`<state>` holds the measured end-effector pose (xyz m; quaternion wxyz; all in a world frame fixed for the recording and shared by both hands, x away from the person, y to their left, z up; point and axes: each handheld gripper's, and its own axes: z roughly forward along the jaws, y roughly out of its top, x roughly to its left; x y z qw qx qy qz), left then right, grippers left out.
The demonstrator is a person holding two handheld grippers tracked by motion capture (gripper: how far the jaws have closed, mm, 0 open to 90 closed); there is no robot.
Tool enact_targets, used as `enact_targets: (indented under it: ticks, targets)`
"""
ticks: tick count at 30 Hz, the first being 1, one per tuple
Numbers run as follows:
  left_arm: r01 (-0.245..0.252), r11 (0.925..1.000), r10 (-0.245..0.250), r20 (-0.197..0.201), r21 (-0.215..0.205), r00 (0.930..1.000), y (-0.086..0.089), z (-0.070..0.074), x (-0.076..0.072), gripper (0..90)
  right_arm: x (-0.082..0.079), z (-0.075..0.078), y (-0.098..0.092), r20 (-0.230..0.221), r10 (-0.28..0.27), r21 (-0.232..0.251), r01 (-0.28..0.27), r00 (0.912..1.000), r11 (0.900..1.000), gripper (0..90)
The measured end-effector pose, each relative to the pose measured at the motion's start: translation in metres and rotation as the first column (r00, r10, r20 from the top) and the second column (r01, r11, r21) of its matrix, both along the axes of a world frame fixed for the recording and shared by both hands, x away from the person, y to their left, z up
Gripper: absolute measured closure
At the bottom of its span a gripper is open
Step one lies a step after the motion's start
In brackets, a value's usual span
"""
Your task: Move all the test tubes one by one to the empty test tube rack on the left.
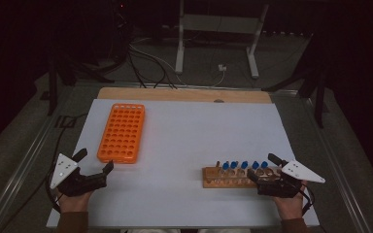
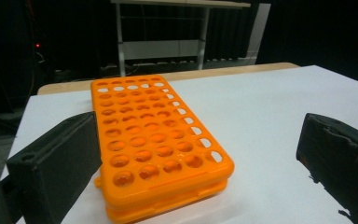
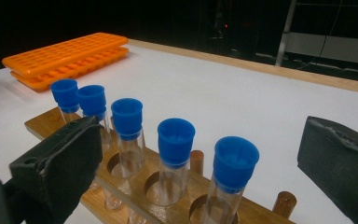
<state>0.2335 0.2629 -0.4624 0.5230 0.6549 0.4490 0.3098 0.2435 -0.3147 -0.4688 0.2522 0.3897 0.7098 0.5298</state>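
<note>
Hovering at the near edge of the white table (image 1: 184,141), you are holding both grippers wide and empty: the left gripper (image 1: 95,167) is facing the orange tube rack (image 1: 122,132), the right gripper (image 1: 262,170) is bracketing the wooden rack (image 1: 233,178) of five blue-capped test tubes (image 3: 175,158). That wooden rack is lying near your right hand, its long axis running left to right across the table; its tubes are standing upright, caps up. The orange rack is lying well apart from it, on the left, its long axis running away from you. Closing in carelessly, you are risking a jaw knocking a neighbouring tube, since they are standing close together.
</note>
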Motion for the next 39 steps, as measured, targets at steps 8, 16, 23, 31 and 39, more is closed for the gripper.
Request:
enact_targets:
  ticks: [8, 16, 23, 31, 39]
  targets:
    - [-0.015, 0.9999, 0.015, 0.002, 0.001, 0.9999, 0.002, 0.0, -0.002, 0.7, 0.001, 0.002, 0.001, 0.0, 0.007, -0.009, -0.007, 1.0, 1.0, 0.2]
    - [-0.032, 0.9981, 0.031, -0.019, -0.053, 0.9993, 0.006, -0.002, -0.002, 0.7, 0.001, 0.018, -0.004, -0.027, 0.011, -0.009, -0.011, 0.9996, 1.0, 0.2]
    - [-0.065, 0.993, 0.063, -0.024, -0.098, 0.9977, 0.014, -0.003, -0.005, 0.7, -0.001, 0.024, -0.012, -0.055, 0.033, -0.029, -0.035, 0.9979, 0.999, 7.9]
    - [-0.069, 0.9931, 0.065, -0.039, -0.095, 0.9971, 0.011, -0.005, -0.005, 0.8, -0.006, 0.023, -0.021, -0.086, 0.07, -0.048, -0.075, 0.9938, 0.996, 19.1]
    - [-0.048, 0.9961, 0.044, -0.054, -0.074, 0.9976, 0.008, -0.007, -0.003, 0.8, -0.006, 0.015, -0.029, -0.126, 0.098, -0.059, -0.106, 0.9872, 0.993, 43.6]
